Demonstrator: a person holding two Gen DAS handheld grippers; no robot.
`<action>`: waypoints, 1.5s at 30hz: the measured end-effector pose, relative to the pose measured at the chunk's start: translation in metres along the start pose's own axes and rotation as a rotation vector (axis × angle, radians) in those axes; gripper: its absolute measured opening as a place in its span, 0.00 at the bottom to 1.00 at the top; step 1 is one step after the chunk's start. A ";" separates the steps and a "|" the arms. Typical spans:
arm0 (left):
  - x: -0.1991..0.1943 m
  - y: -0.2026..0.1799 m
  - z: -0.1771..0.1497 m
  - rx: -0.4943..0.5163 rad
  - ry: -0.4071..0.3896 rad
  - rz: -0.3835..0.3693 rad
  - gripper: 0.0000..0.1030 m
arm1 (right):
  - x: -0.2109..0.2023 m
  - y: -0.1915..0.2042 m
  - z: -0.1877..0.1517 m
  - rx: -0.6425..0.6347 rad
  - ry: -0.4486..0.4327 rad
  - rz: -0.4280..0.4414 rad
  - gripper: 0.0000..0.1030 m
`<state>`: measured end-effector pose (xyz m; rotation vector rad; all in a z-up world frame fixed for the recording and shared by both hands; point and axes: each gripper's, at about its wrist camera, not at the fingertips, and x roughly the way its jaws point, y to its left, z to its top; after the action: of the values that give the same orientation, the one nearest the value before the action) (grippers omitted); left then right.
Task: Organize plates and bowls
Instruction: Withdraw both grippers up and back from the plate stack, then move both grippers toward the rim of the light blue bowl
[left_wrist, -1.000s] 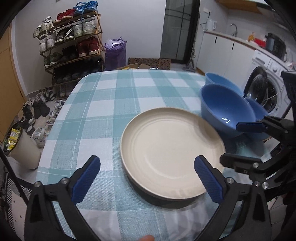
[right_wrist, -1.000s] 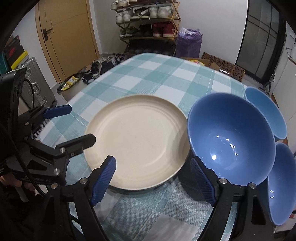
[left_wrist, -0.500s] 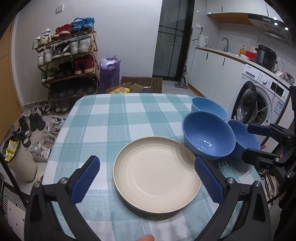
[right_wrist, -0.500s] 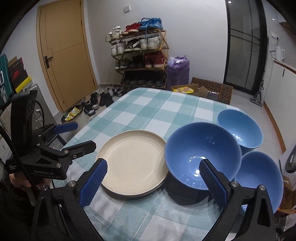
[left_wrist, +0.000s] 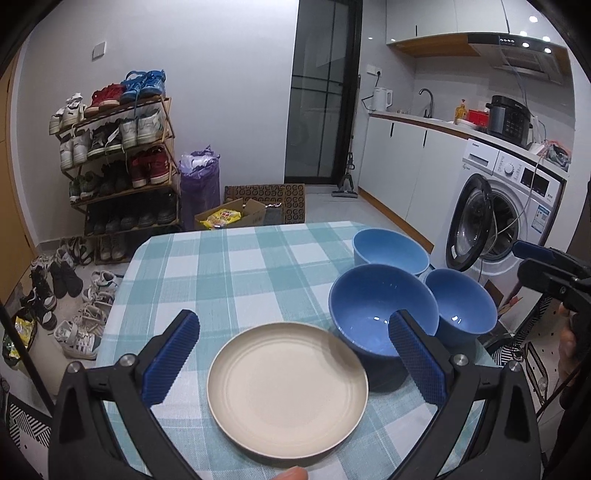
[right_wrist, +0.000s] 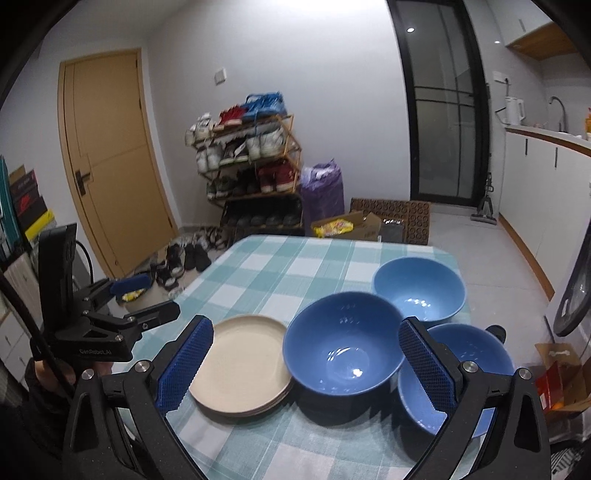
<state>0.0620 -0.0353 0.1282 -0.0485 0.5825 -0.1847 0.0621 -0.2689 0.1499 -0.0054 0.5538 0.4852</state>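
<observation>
Both grippers have pulled up and back since a second ago, so the dishes look smaller and lower in each view now, and the right one's fingers have just been opening with nothing between them.

From my left wrist camera: the left gripper (left_wrist: 291, 354) hangs over the near edge of the bench (left_wrist: 229, 273), fingers spread wide and released, not touching anything. Below them sits the cream plate (left_wrist: 287, 391) on the checked cloth. Just to its right is the big blue bowl (left_wrist: 373, 314), with the dark blue bowl (left_wrist: 461, 301) beside that and the light blue bowl (left_wrist: 389, 251) behind both, all three bunched close together. My right gripper (left_wrist: 546, 269) pokes in at the right edge.

From the right wrist camera: the right gripper (right_wrist: 306, 363) is wide open too, holding nothing. The plate (right_wrist: 240, 365) looks like a short stack here, touching or nearly touching the big bowl (right_wrist: 341, 343). The dark bowl (right_wrist: 465, 380) is partly hidden behind the right finger, and the light bowl (right_wrist: 419, 288) sits further back. The left gripper (right_wrist: 147, 299) hovers off the left edge of the bench.
</observation>
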 end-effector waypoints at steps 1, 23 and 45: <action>-0.001 -0.002 0.004 0.006 -0.006 -0.001 1.00 | -0.006 -0.004 0.002 0.009 -0.015 -0.005 0.99; 0.017 -0.036 0.072 0.068 -0.066 -0.058 1.00 | -0.086 -0.103 0.061 0.149 -0.163 -0.103 0.99; 0.113 -0.070 0.102 0.051 0.051 -0.095 1.00 | -0.016 -0.161 0.057 0.209 -0.019 -0.163 0.99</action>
<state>0.2000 -0.1256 0.1586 -0.0223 0.6268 -0.2939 0.1506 -0.4110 0.1865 0.1526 0.5781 0.2664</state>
